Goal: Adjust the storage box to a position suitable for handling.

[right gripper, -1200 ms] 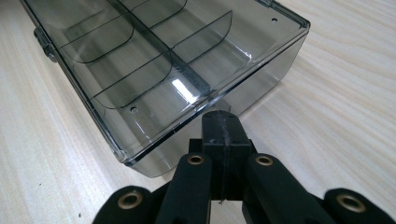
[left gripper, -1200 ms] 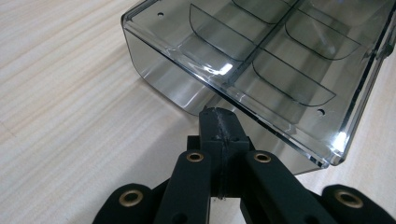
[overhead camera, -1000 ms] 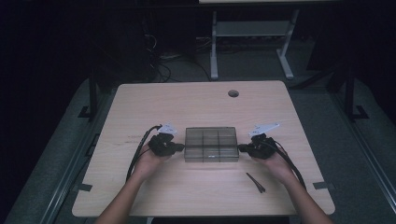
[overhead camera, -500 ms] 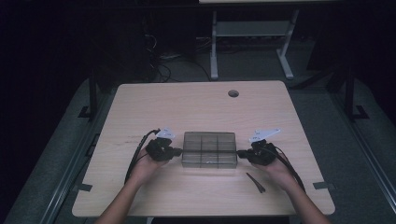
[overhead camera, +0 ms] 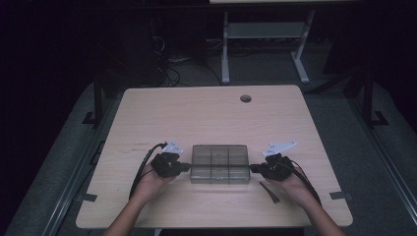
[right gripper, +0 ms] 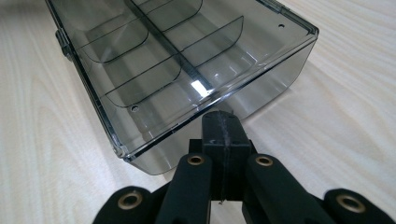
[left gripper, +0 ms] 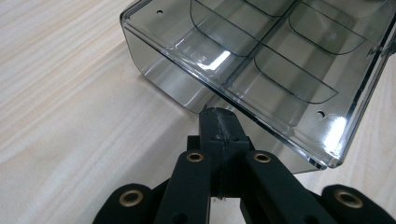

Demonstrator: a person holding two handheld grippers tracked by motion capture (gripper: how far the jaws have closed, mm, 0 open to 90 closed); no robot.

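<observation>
A smoky clear plastic organizer box (overhead camera: 219, 164) with a shut lid and empty divided compartments lies on the wooden table (overhead camera: 206, 118), near the front middle. My left gripper (overhead camera: 187, 167) is shut, its tip pressed against the box's left end wall (left gripper: 187, 95). My right gripper (overhead camera: 253, 169) is shut too, its tip against the box's right end wall (right gripper: 261, 93). In the left gripper view the joined jaws (left gripper: 218, 123) hold nothing. In the right gripper view the joined jaws (right gripper: 222, 125) are likewise empty. The box sits squeezed between both tips.
A small dark thin object (overhead camera: 269, 192) lies on the table just in front of the right hand. A round cable hole (overhead camera: 245, 98) is at the table's far edge. A white desk frame (overhead camera: 265, 44) and cables stand on the dark floor beyond.
Both hands and the box between them have slid toward the table's front edge. Both grippers stay shut against the box's ends.
</observation>
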